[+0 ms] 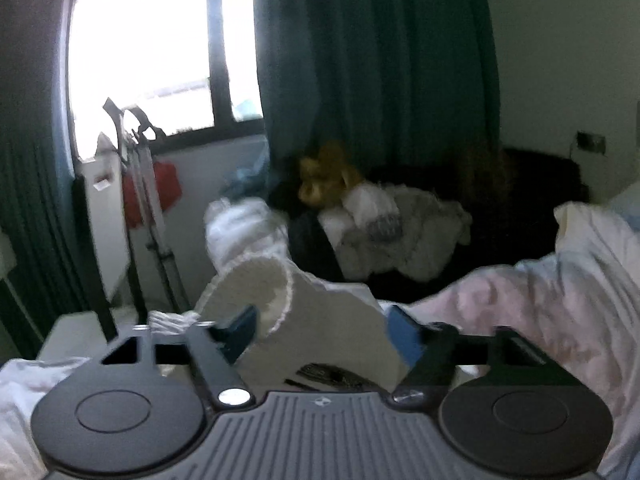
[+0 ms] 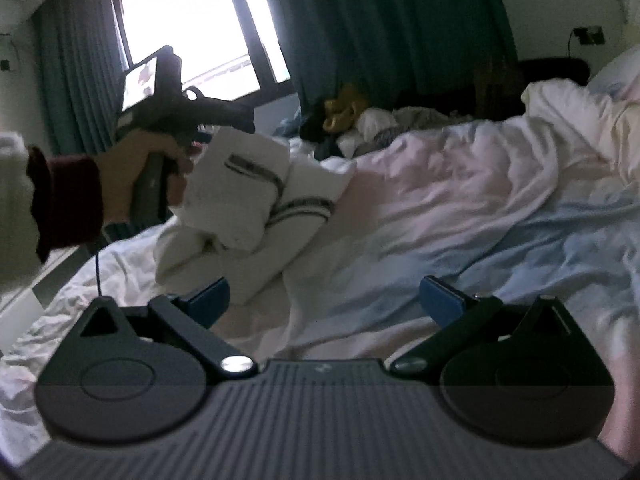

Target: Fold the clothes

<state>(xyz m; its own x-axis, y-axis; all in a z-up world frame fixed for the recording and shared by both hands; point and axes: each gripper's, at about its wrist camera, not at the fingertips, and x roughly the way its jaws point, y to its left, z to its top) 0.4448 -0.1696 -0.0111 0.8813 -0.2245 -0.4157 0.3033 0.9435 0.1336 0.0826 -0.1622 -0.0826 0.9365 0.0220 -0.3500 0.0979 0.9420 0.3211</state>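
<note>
A white knit garment with dark stripes (image 2: 236,196) is bunched and lifted above the bed. In the left wrist view the garment (image 1: 320,320) fills the gap between my left gripper's (image 1: 322,330) blue fingers (image 1: 240,326), which press on it from both sides. From the right wrist view the left gripper (image 2: 216,120) and the hand holding it are at the left, over the garment. My right gripper (image 2: 324,300) is open and empty, low over the bedding, just right of the garment's lower fold.
The bed is covered by a rumpled pale pink and blue duvet (image 2: 460,200). A pile of clothes with a yellow item (image 1: 332,176) lies at the far edge. Dark green curtains (image 1: 376,60), a window (image 1: 140,52) and a stand (image 1: 140,200) are behind.
</note>
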